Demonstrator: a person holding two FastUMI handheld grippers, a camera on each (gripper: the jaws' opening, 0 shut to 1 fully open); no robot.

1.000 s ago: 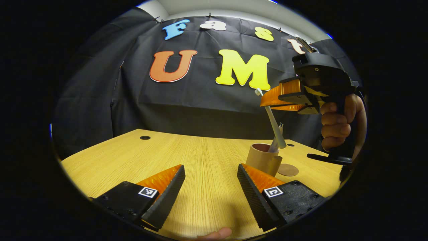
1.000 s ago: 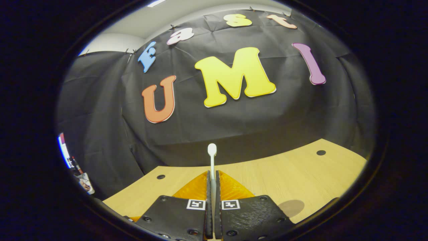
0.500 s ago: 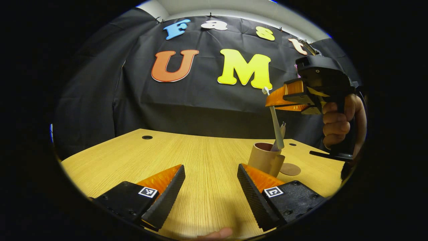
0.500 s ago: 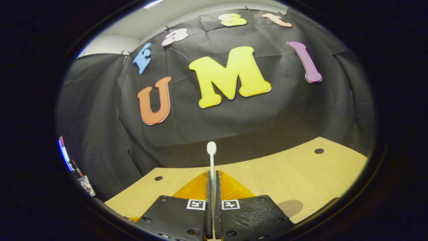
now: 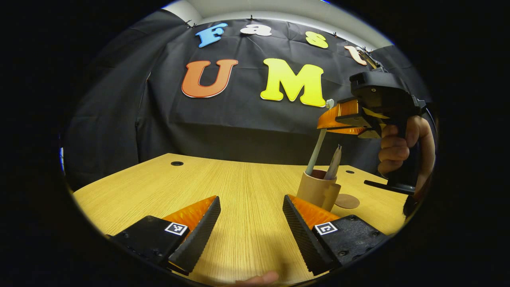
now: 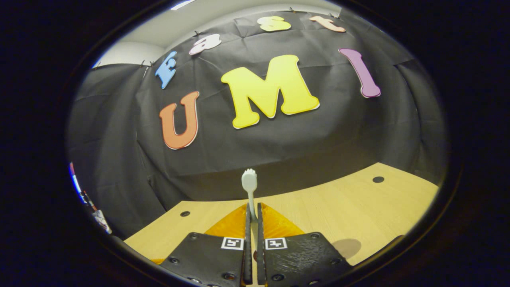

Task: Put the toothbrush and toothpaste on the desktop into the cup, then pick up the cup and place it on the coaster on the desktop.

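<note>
One cup, one toothbrush, one toothpaste

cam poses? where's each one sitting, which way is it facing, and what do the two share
Left gripper view: rides the left gripper, low over the desk, facing the wall; own fingers open at the bottom; also shows the cup, toothpaste, coaster, and the right gripper in a hand.

Right gripper view: rides the right gripper, above the desk, facing the wall; own fingers shut on the toothbrush.

Shared: desk, wall, toothbrush, right gripper.
</note>
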